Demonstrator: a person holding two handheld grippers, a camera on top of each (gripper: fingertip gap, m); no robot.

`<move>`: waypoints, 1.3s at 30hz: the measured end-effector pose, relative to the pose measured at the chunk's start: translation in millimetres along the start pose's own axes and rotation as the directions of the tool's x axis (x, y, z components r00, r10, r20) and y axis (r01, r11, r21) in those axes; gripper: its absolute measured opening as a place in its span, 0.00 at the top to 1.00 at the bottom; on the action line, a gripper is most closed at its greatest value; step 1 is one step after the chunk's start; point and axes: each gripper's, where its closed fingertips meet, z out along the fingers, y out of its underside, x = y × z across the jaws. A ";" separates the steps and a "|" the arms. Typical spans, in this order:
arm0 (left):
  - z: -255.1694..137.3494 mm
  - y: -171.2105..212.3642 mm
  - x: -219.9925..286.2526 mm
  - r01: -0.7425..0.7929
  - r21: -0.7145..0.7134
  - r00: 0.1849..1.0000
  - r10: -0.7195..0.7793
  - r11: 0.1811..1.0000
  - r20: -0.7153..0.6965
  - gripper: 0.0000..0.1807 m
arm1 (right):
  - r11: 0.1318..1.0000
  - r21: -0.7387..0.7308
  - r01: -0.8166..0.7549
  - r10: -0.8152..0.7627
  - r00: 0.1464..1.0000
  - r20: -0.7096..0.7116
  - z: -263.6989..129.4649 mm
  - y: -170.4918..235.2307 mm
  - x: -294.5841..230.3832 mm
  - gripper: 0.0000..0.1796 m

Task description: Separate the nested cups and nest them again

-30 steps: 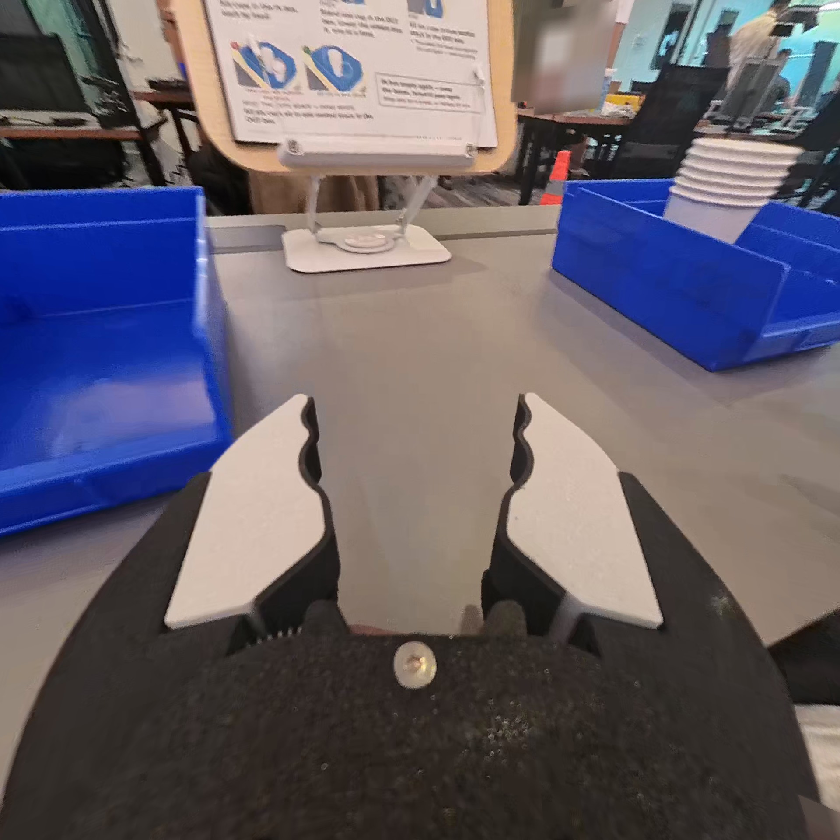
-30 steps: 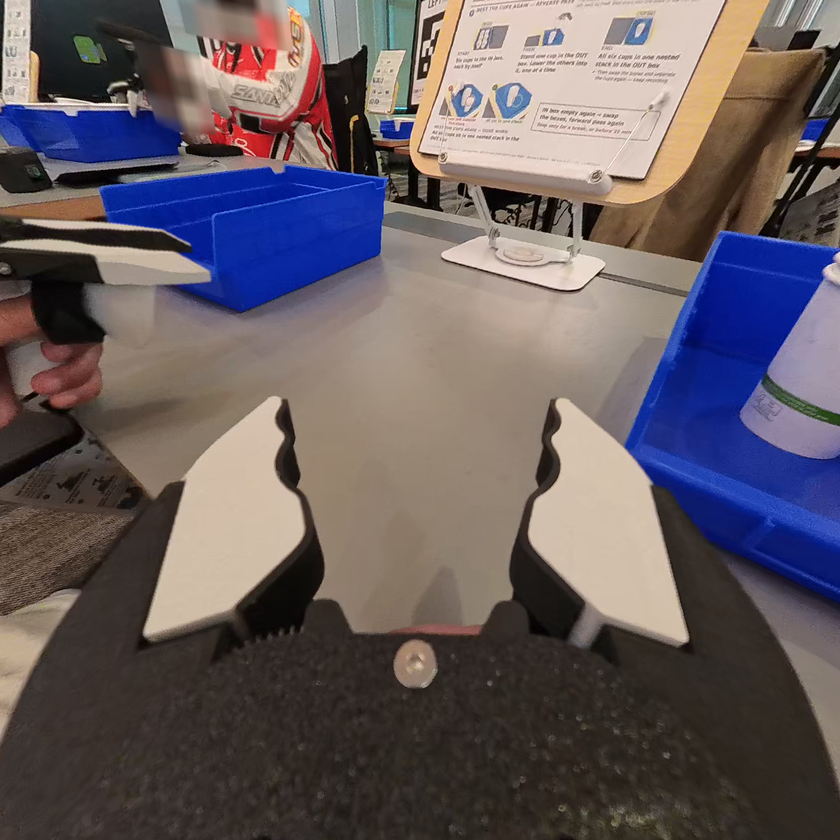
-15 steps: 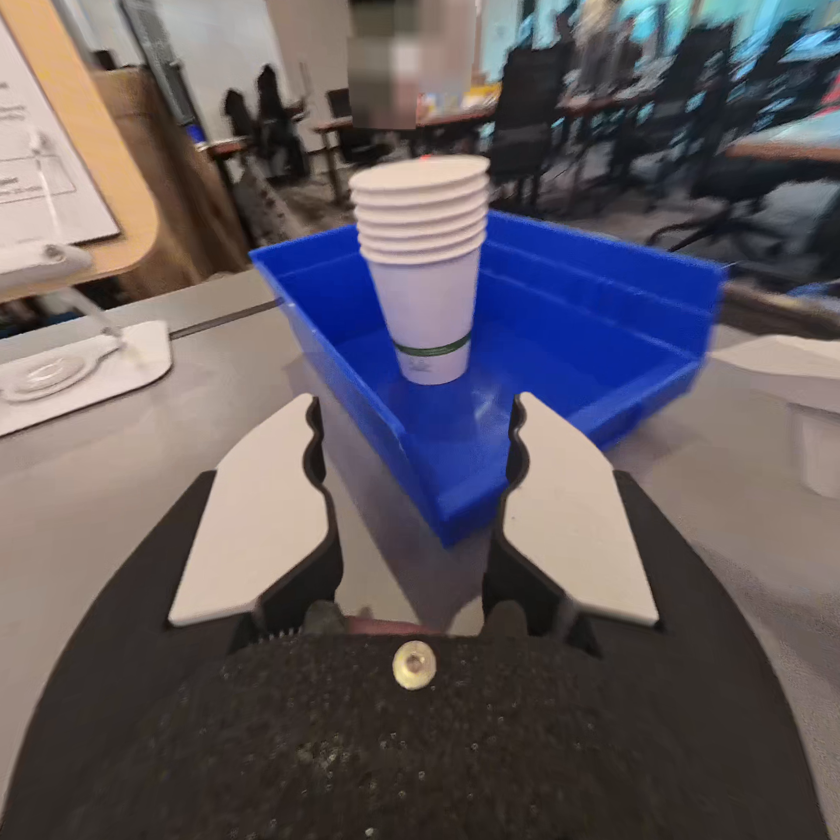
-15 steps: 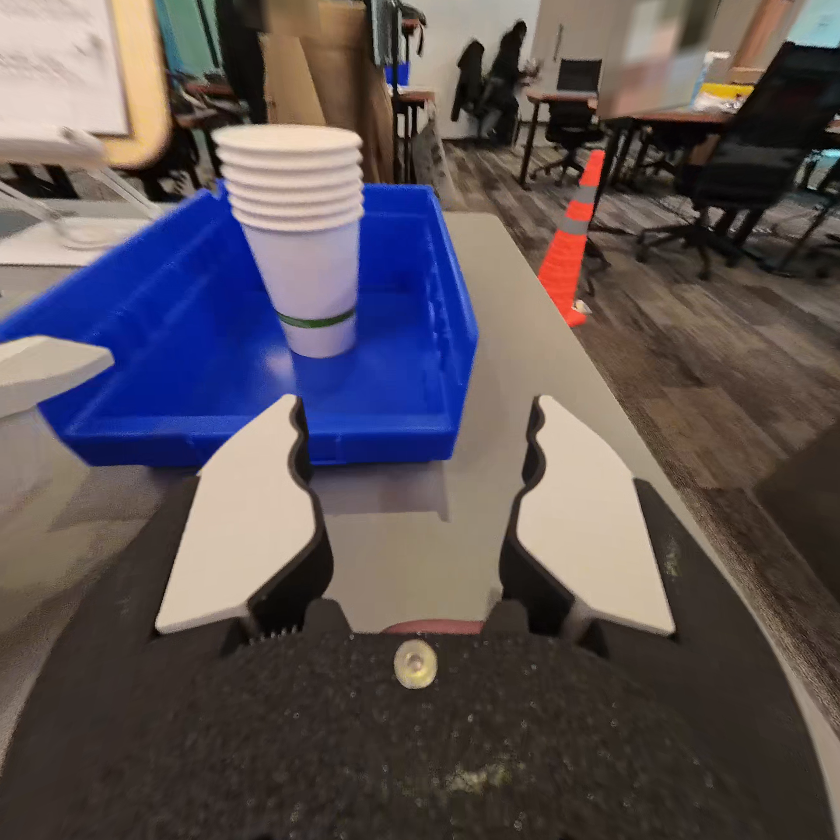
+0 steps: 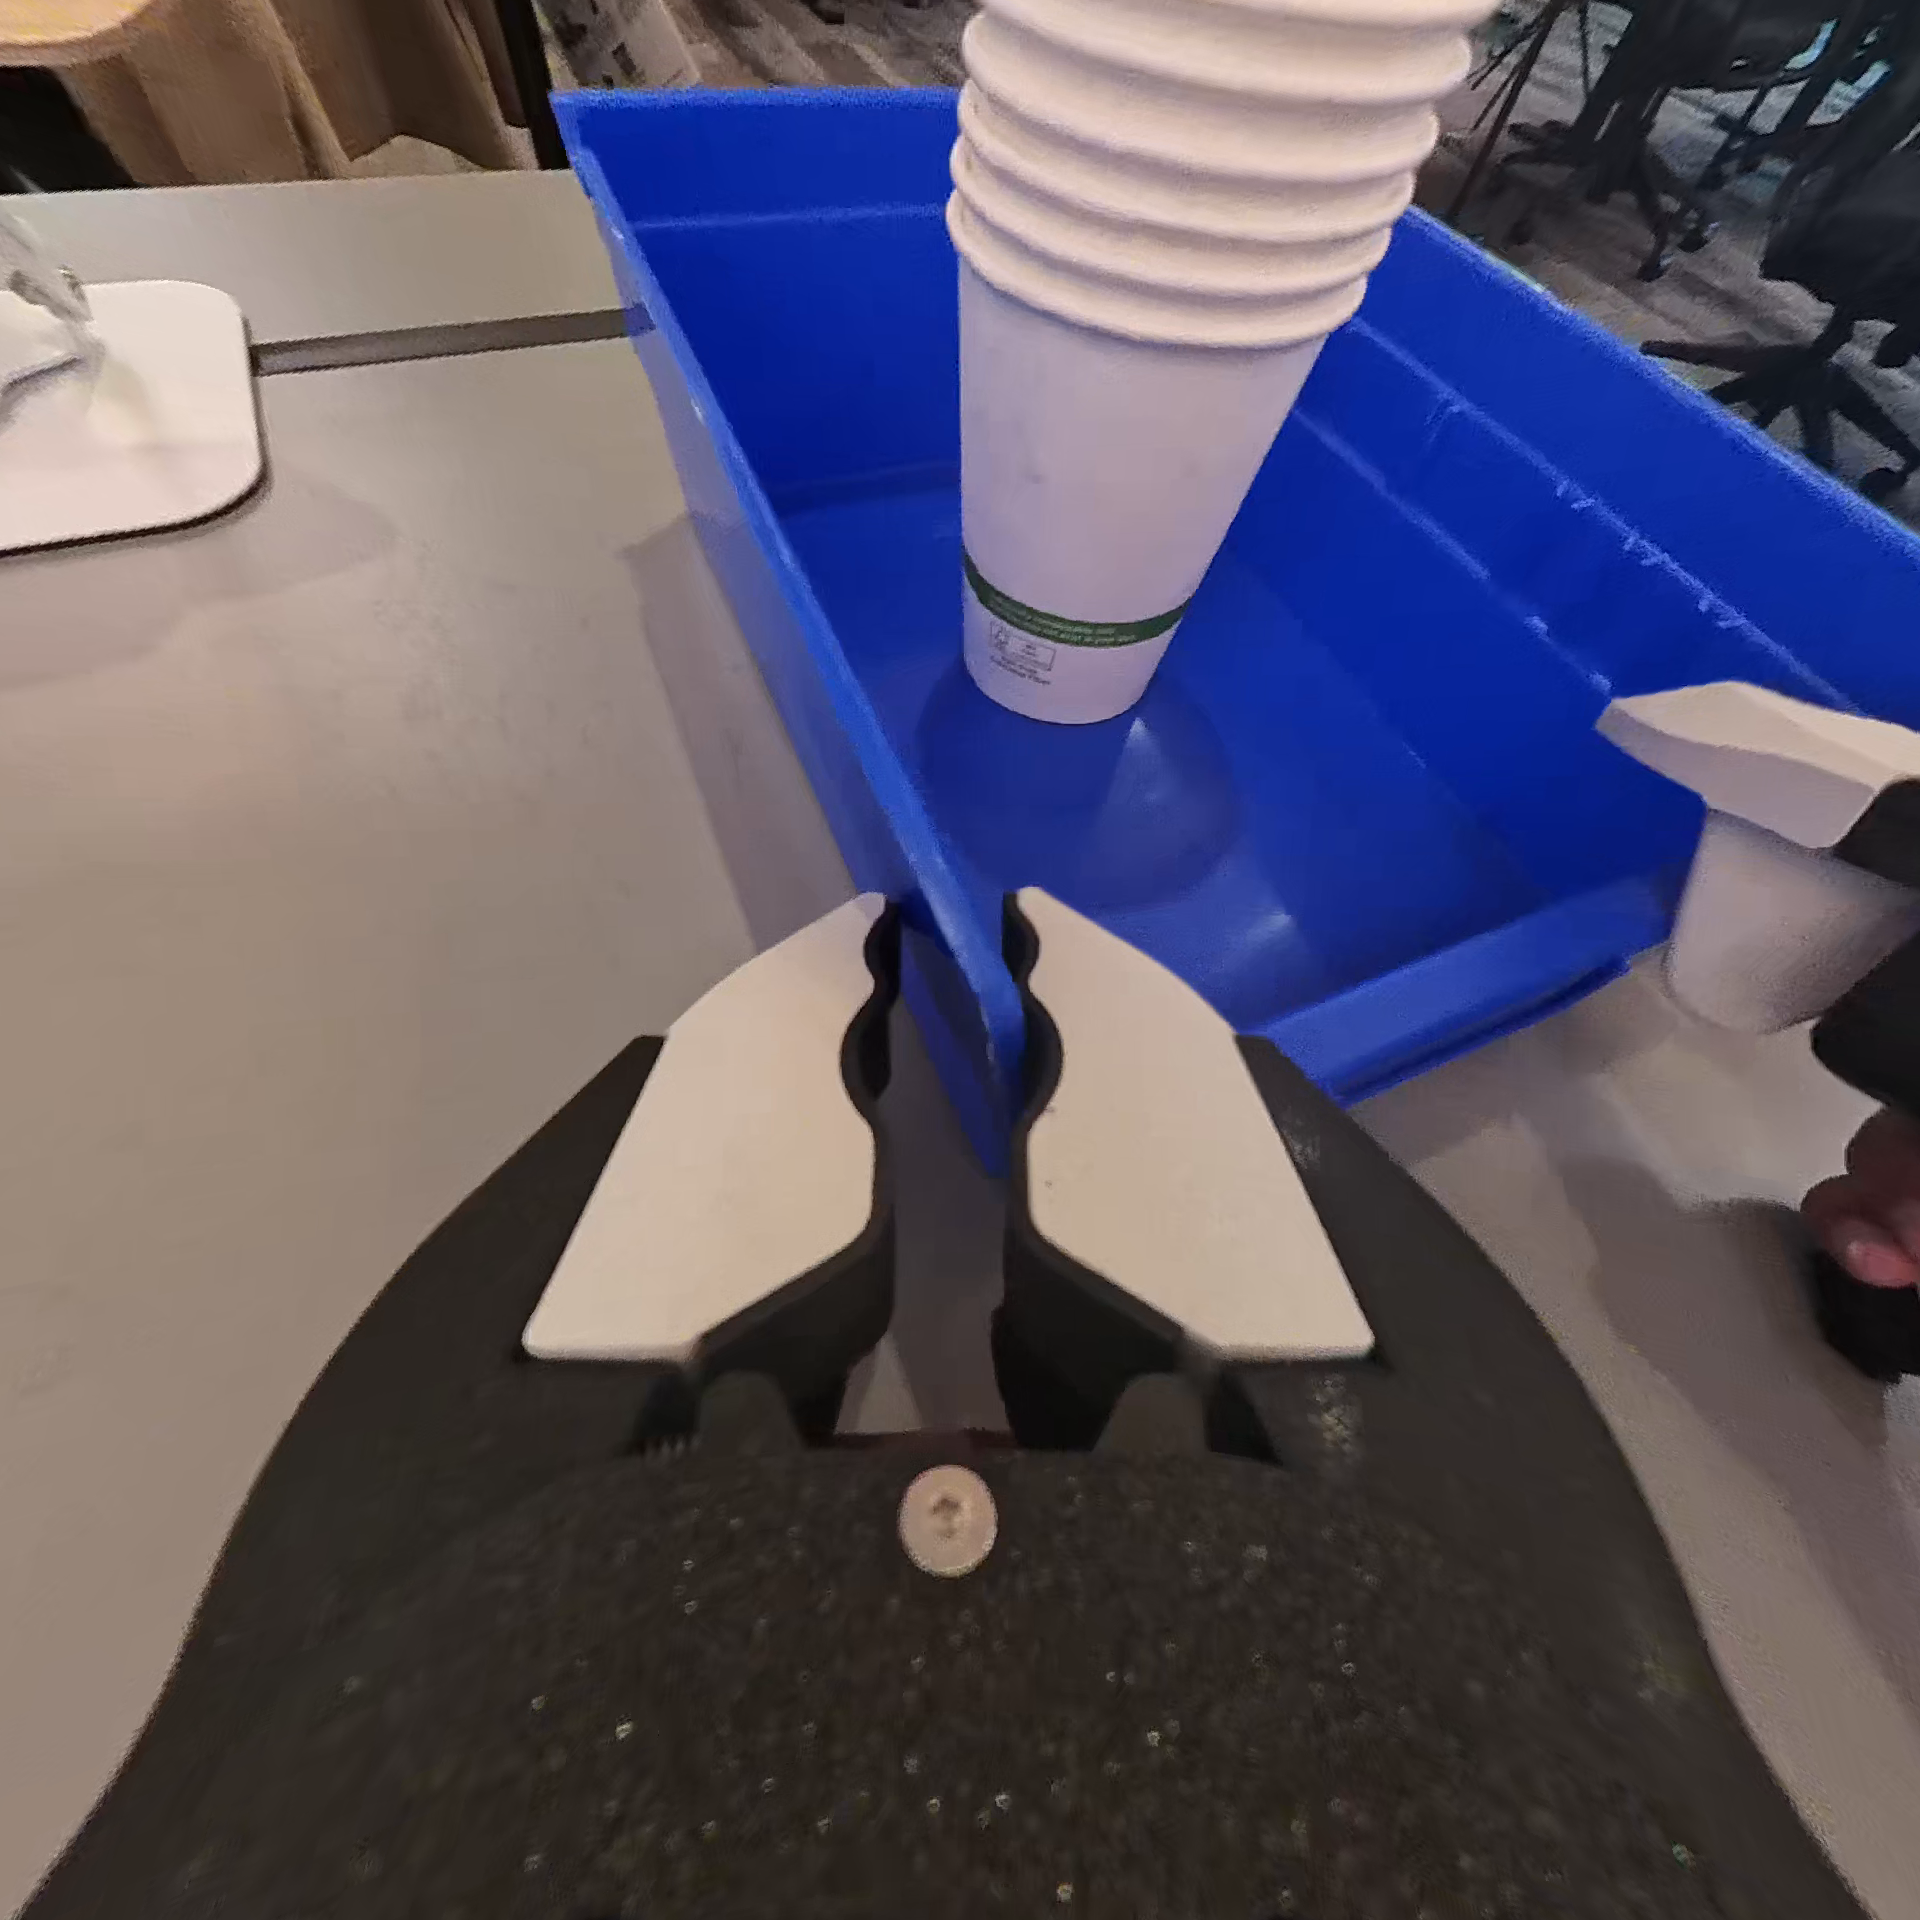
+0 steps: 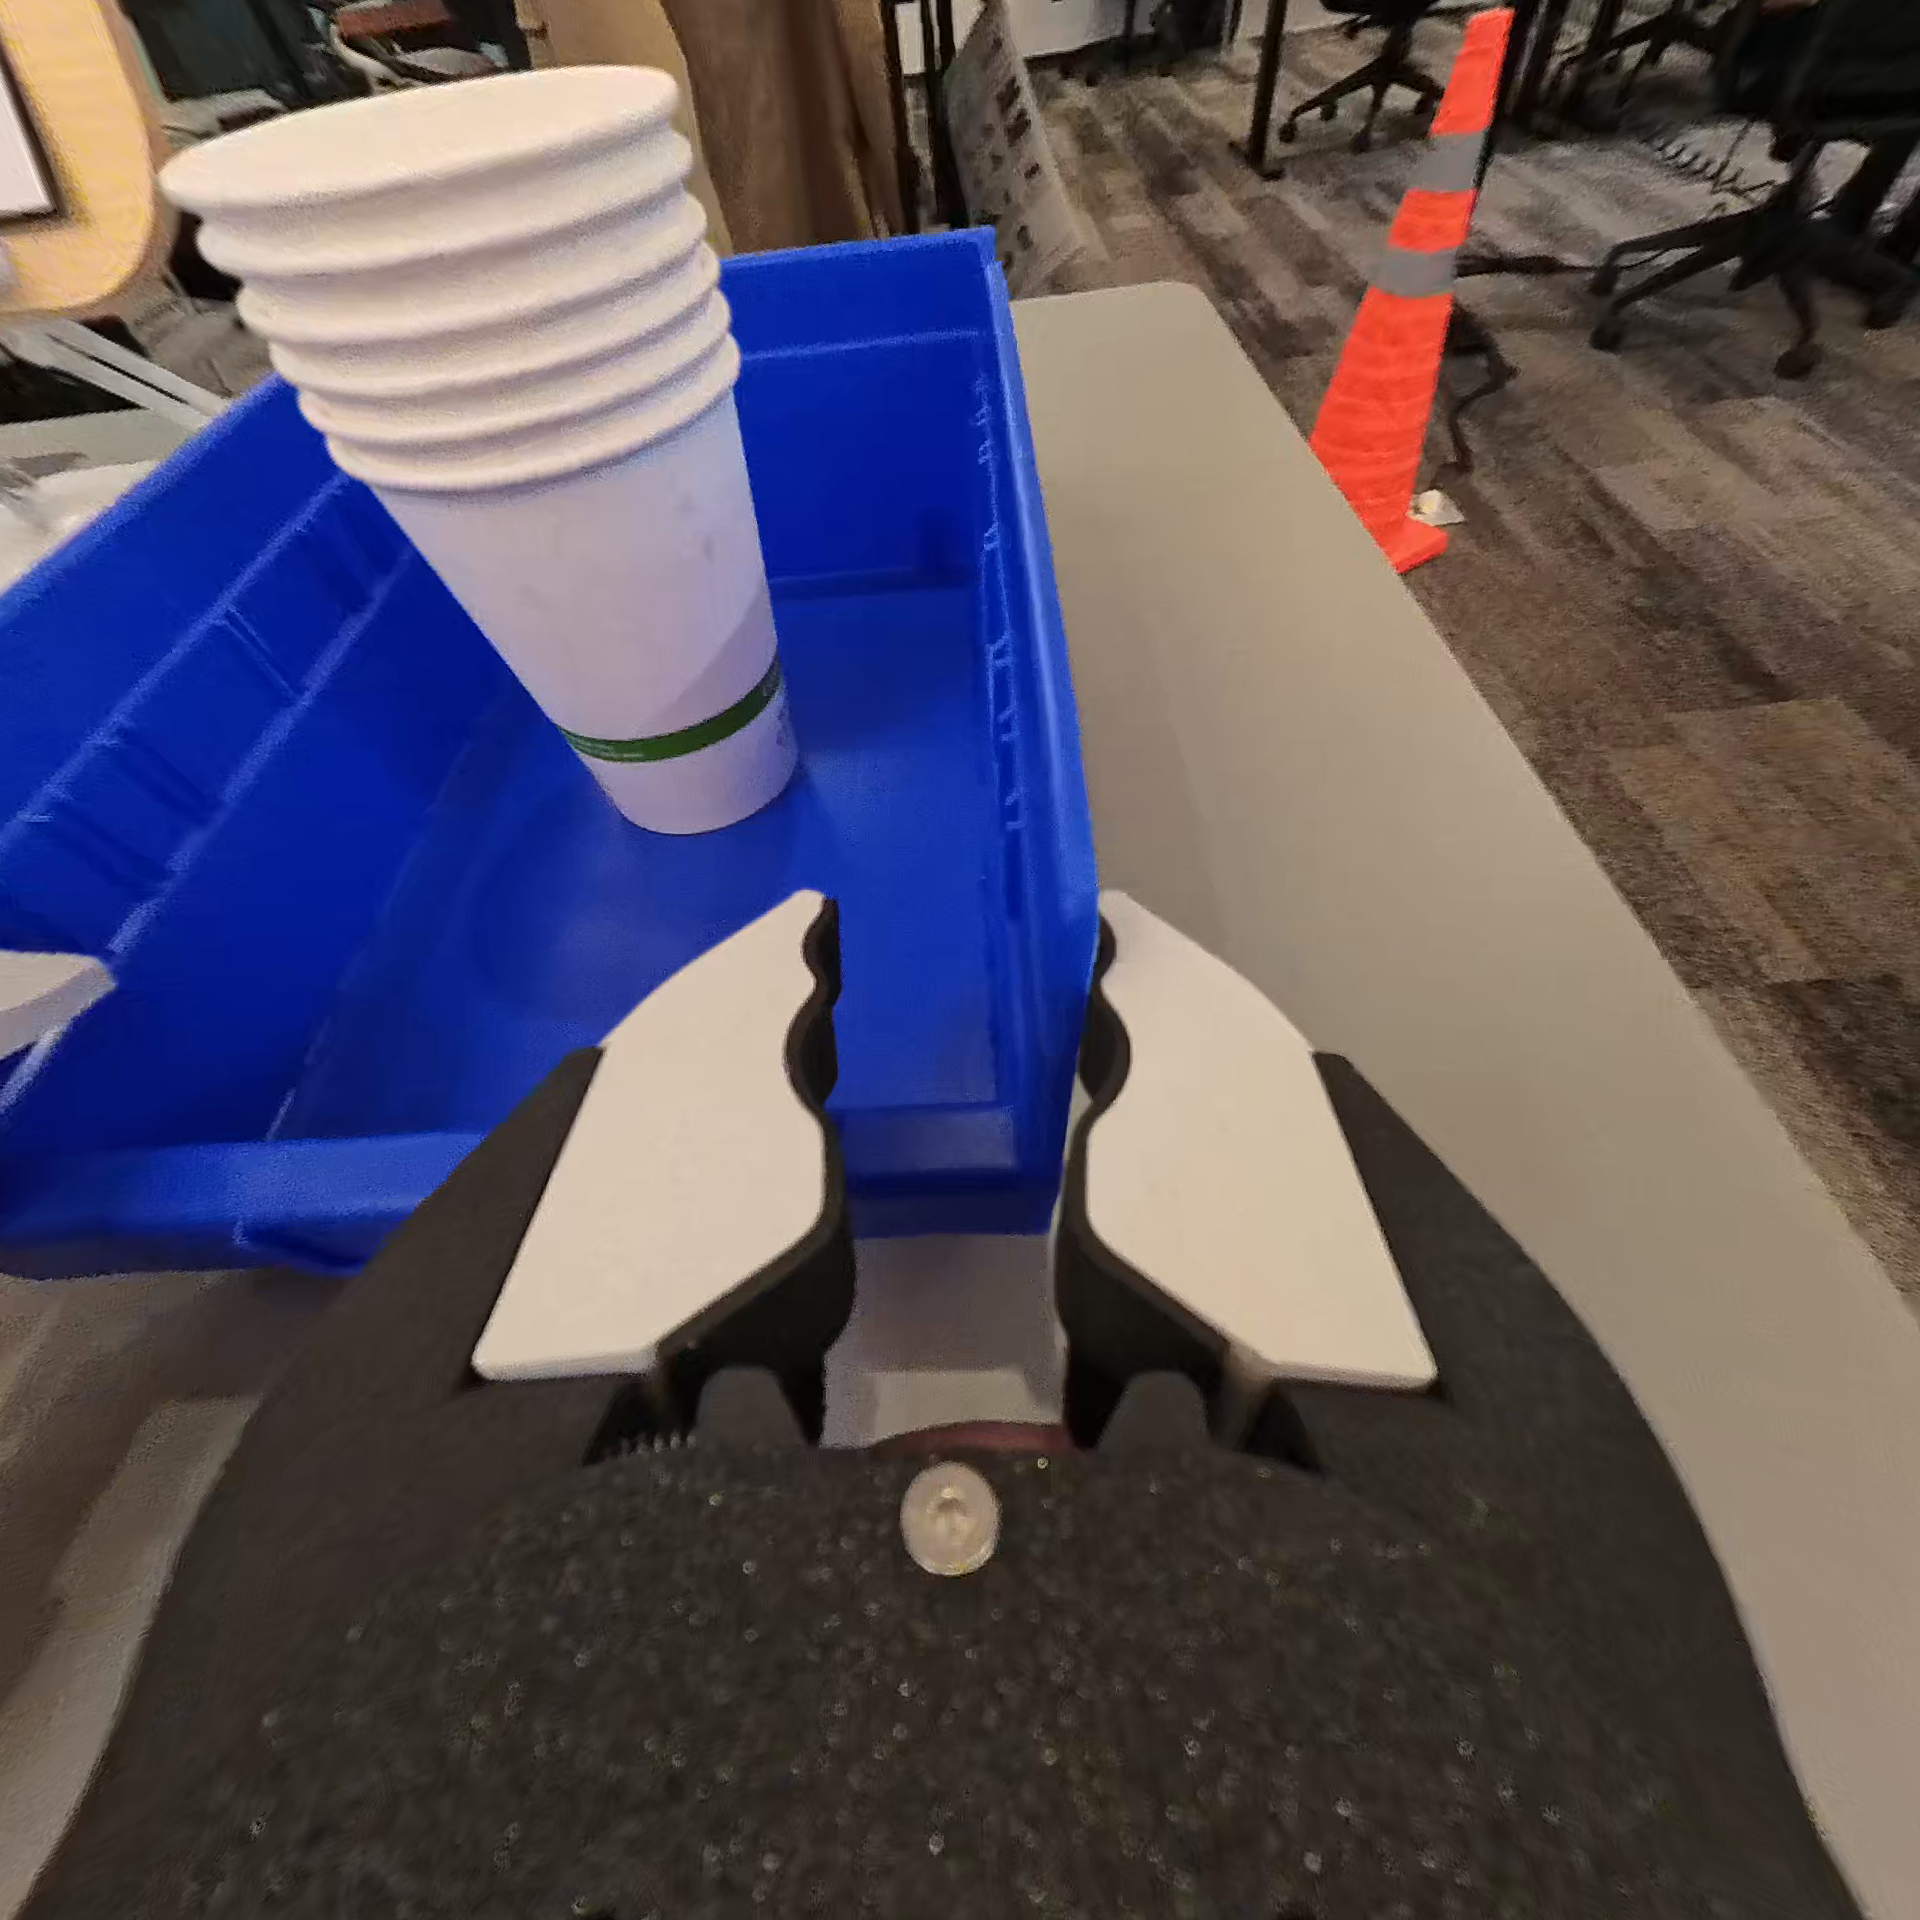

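A: What has changed in the last second?

B: Both tools were wide open over bare grey surface [image 5: 395, 831]; now each straddles a side wall of the blue bin [image 5: 1455, 644]. The left hand-held gripper [image 5: 945, 925] has narrowed onto the bin's left wall near the front corner, one finger inside and one outside, pads touching or all but touching the plastic. The right hand-held gripper [image 6: 961, 935] has narrowed around the right wall [image 6: 1039, 831] likewise; its outer finger meets the wall, while a sliver of gap seems to remain at the inner finger

A: Where is the task's object?

B: The stack of nested white paper cups [image 5: 1132, 343], six rims by count, stands upright on the bin floor toward the back, a green band near its base, well apart from both tools [image 6: 540, 416]. No cup is separated yet

A: What does this imply for the task?

B: Judged from the twin grips, the bin is being steadied or repositioned before any cup is drawn off; separation has not begun. A tall stack may topple if the bin is shifted abruptly

A: Anything else in view?

B: A white stand base [image 5: 125, 416] on the surface at left, and an orange traffic cone [image 6: 1413, 301] on the floor beyond
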 end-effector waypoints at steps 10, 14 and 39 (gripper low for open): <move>-15.0 3.4 -11.2 -0.008 0.040 0.998 0.006 0.999 0.056 0.92 | 0.997 -0.007 -0.079 0.079 0.993 0.085 -4.9 2.0 -4.9 0.98; -27.4 6.7 -18.4 -0.005 0.050 0.998 0.003 0.999 0.055 0.93 | 0.999 -0.004 -0.044 0.044 0.997 0.066 -16.1 5.6 -17.1 0.98; -212.6 54.4 -243.5 0.042 0.090 0.947 -0.069 0.995 0.315 0.96 | 0.988 0.003 0.153 -0.144 0.926 0.350 -55.5 35.7 -302.1 0.97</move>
